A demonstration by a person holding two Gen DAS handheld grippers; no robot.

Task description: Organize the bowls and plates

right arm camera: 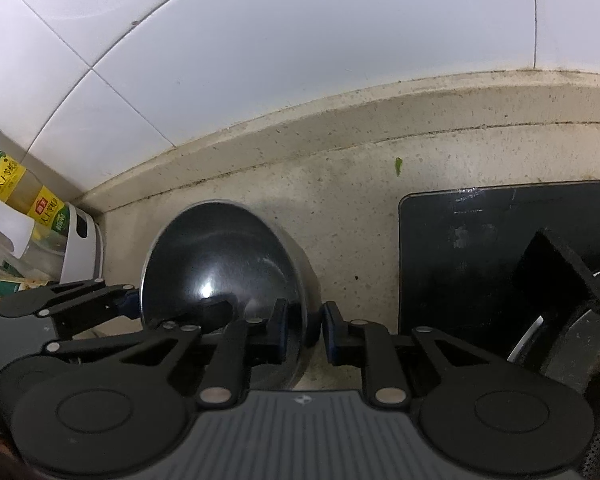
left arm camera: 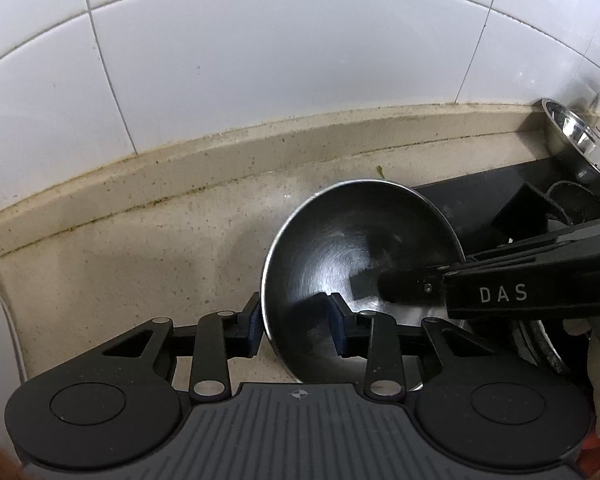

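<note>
A steel bowl point(left arm camera: 352, 264) is held tilted above the beige counter, its hollow facing both cameras. My left gripper point(left arm camera: 296, 322) straddles its left rim, one finger outside and one inside, with a wide gap between the pads. My right gripper point(right arm camera: 303, 330) straddles the opposite rim point(right arm camera: 300, 320), fingers close on each side of the wall. In the left wrist view the right gripper point(left arm camera: 380, 286) reaches in from the right. In the right wrist view the left gripper point(right arm camera: 132, 304) shows at the bowl's left edge.
A second steel bowl point(left arm camera: 580, 144) leans against the tiled wall at the far right. A black glass stove top point(right arm camera: 480, 256) with a burner grate point(right arm camera: 572, 280) lies right of the bowl. Bottles with yellow labels point(right arm camera: 20, 188) stand in a white holder at the left.
</note>
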